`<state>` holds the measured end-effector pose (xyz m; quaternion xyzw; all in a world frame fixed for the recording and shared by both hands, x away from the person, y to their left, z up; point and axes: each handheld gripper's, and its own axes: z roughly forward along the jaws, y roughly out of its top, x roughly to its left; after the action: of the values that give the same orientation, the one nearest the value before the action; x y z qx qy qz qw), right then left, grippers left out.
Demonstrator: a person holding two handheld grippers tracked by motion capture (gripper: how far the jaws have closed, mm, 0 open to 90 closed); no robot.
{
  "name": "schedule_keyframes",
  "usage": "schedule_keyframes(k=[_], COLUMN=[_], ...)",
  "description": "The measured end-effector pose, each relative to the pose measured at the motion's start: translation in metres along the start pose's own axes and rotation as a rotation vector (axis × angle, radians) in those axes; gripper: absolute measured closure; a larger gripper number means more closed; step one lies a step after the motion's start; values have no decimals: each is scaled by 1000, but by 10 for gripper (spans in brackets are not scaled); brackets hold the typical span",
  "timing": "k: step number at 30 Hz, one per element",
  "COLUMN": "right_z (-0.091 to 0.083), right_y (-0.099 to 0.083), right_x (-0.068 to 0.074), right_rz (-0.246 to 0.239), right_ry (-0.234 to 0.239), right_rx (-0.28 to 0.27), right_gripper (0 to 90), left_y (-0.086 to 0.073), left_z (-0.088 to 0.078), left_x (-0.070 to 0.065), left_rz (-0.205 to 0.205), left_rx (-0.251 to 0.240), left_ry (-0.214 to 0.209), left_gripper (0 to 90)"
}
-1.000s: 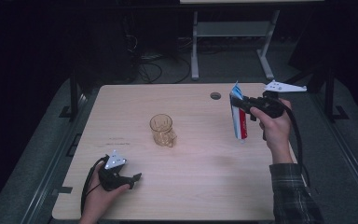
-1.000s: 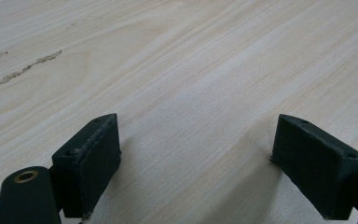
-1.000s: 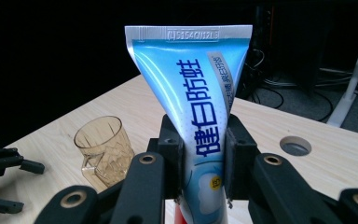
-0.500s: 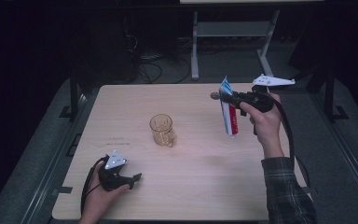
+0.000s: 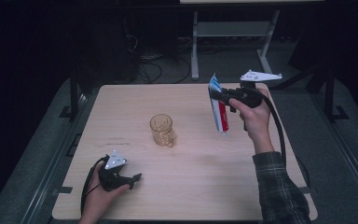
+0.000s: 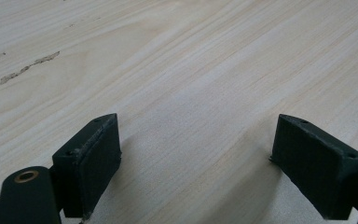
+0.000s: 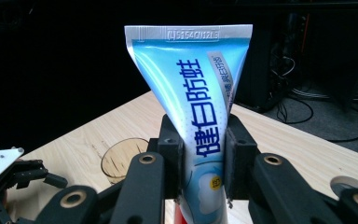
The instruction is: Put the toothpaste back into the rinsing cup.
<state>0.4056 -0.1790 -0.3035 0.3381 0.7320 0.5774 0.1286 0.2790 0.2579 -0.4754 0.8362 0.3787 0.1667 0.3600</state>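
Observation:
A blue, white and red toothpaste tube (image 5: 218,109) hangs upright above the table's right side, crimped end up. My right gripper (image 5: 214,94) is shut on the tube (image 7: 200,116), its jaws pressing both flat sides. A clear amber glass cup (image 5: 162,130) stands near the middle of the table, left of the tube; its rim (image 7: 121,158) shows beyond the jaws. My left gripper (image 5: 137,177) rests on the wood near the front left corner, open, with bare table between its pads (image 6: 95,154).
The light wooden table (image 5: 196,186) sits on dark carpet. A white-legged stand (image 5: 223,32) and cables lie behind it. A small round hole (image 7: 347,185) marks the table near the back right. The left gripper (image 7: 9,175) shows far off.
My right gripper has carried the toothpaste tube leftward, toward the cup, and turned it more upright. The left gripper has stayed put.

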Motion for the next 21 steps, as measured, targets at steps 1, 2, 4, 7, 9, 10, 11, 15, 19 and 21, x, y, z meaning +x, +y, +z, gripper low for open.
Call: schedule_keyframes(k=[1, 2, 4, 7, 9, 10, 11, 15, 19, 21], right_z=[1, 3, 6, 9, 12, 13, 15, 21, 27, 28], right_y=[1, 2, 5, 7, 8, 9, 10, 15, 19, 19], right_x=[1, 2, 4, 5, 7, 8, 9, 14, 18, 19], right_rz=[-2, -6, -10, -9, -16, -16, -20, -28, -33, -34], right_ry=[3, 4, 10, 20, 21, 23, 26, 36, 52, 55], right_rx=[1, 1, 3, -1, 2, 4, 4, 4, -4, -3], right_gripper=[722, 723, 723, 722, 722, 722, 723, 722, 722, 722], left_y=[0, 0, 0, 0, 0, 0, 0, 0, 0, 0], left_z=[0, 0, 0, 0, 0, 0, 0, 0, 0, 0], left_x=[0, 0, 0, 0, 0, 0, 0, 0, 0, 0], left_rz=[0, 0, 0, 1, 1, 1, 1, 1, 1, 1], left_rx=[0, 0, 0, 0, 0, 0, 0, 0, 0, 0], left_ry=[0, 0, -1, 0, -1, -1, -1, -1, -1, -1], left_gripper=[142, 142, 142, 143, 143, 143, 143, 143, 143, 143])
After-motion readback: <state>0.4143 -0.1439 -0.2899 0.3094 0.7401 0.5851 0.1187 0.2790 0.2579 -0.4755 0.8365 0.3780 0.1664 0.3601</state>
